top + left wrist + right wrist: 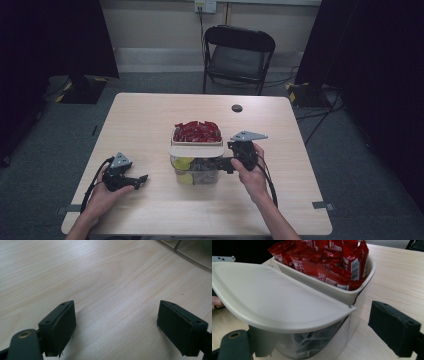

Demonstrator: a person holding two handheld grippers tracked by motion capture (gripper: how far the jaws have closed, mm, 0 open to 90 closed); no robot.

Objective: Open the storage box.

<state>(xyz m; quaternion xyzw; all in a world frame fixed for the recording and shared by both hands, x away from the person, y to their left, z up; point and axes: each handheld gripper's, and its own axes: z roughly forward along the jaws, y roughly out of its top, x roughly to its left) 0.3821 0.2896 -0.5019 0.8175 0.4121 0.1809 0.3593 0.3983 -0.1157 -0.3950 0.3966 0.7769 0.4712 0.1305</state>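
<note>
table top (150, 125): pale wood grain, smooth, a soft sheen, seen close in the left gripper view.
lid (274, 302): cream plastic, smooth, matt to satin.
upper tray (352, 293): the same cream plastic, smooth rim.
sachets (329, 262): red foil or plastic film, glossy, crinkled; they fill the tray at 12 o'clock of the lid.
container body (342, 335): clear plastic, glossy, with reflections.
left gripper (116, 327): pads black, matt, rubbery-looking; a brass-coloured metal rivet at 8 o'clock.
right gripper (324, 340): the same black matt pads; grey flat plate on top, matt, seen in the high view.
chair (239, 55): black, dull seat, semi-gloss frame.
floor (165, 82): grey carpet, rough.
</note>
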